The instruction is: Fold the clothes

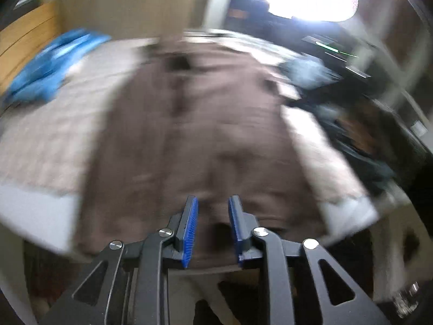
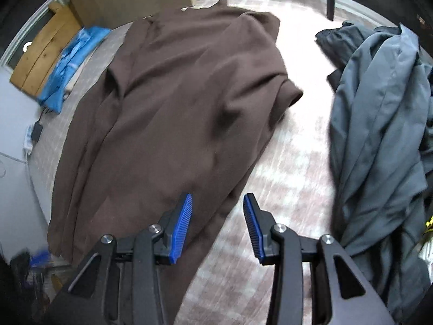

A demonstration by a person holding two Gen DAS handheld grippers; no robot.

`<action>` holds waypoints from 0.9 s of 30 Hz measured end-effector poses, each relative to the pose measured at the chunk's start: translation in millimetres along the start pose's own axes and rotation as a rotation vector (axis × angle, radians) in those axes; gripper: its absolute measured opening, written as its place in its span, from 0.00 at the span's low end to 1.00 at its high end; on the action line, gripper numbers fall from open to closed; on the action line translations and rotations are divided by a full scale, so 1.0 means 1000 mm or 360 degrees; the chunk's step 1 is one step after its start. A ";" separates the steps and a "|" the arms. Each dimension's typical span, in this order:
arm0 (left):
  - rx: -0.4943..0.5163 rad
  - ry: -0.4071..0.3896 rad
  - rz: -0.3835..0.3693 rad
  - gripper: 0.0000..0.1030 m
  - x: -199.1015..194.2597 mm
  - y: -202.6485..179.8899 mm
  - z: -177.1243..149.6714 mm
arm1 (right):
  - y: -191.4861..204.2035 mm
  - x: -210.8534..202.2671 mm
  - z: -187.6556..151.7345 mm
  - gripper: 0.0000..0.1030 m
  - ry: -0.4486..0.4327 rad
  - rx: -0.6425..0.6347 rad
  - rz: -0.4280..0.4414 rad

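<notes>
Left gripper [image 1: 212,203]: blue pads apart, narrow gap, nothing between them; hangs over near hem of brown garment [image 1: 189,124]. Left view motion-blurred. Right gripper [image 2: 217,203]: jaws spread wider, empty, above garment's right edge [image 2: 167,103] and bare bedspread [image 2: 292,140]. Brown garment lies spread flat on checked bedspread, near end hanging over edge. Grey clothes pile [image 2: 379,124] to right, apart from it. Blue cloth [image 2: 70,65] far left by wooden board [image 2: 40,59]. No containers visible.

Right gripper [image 2: 217,203] open above near hem of brown shirt [image 2: 173,103], spread flat on bed [image 2: 284,189]. Grey garment [image 2: 379,124] heaped along right edge; blue cloth [image 2: 70,62] at far-left edge.
</notes>
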State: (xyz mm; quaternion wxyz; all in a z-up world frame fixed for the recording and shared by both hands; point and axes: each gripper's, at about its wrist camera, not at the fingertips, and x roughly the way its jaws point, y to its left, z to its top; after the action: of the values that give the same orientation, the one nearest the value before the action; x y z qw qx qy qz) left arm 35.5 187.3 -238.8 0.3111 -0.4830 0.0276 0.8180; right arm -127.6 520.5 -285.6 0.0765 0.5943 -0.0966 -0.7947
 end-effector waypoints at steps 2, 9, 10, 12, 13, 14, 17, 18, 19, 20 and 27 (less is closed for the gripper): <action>0.0181 0.0053 -0.0113 0.35 0.016 -0.031 -0.001 | 0.001 0.005 0.005 0.38 -0.0004 0.0020 0.0017; 0.0440 0.0252 -0.0045 0.30 0.076 -0.043 -0.013 | 0.004 0.026 0.016 0.38 0.0034 0.0091 0.0065; 0.0464 0.0232 -0.0042 0.20 0.076 -0.040 -0.015 | 0.004 0.028 0.018 0.38 0.0040 0.0100 0.0077; 0.0448 0.0243 -0.0082 0.12 0.077 -0.033 -0.011 | 0.005 0.030 0.022 0.38 0.0045 0.0088 0.0077; 0.0422 0.0255 -0.0110 0.07 0.077 -0.030 -0.008 | 0.008 0.030 0.023 0.38 0.0044 0.0058 0.0057; 0.0391 0.0267 -0.0140 0.07 0.077 -0.026 -0.005 | 0.010 0.031 0.023 0.38 0.0043 0.0028 0.0036; 0.0297 0.0257 -0.0251 0.06 0.065 -0.026 0.002 | 0.016 0.029 0.024 0.15 0.0039 -0.0045 -0.0037; 0.0266 0.0251 -0.0289 0.06 0.060 -0.026 0.004 | 0.016 0.026 0.023 0.12 0.0038 -0.0056 -0.0051; 0.0265 0.0257 -0.0311 0.06 0.061 -0.030 0.004 | 0.017 0.024 0.022 0.10 0.0038 -0.0067 -0.0065; 0.0280 0.0269 -0.0324 0.06 0.063 -0.037 0.003 | 0.017 0.022 0.022 0.07 0.0041 -0.0073 -0.0069; 0.0384 0.0354 -0.0415 0.10 0.082 -0.082 -0.005 | 0.017 0.018 0.015 0.10 0.0130 -0.0235 -0.0206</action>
State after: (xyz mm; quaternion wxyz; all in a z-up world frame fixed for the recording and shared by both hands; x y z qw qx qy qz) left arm 55.2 290.9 -286.6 0.4649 -0.5291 0.0968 0.7032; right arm -146.6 500.3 -293.7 0.0725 0.6239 0.0039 -0.7781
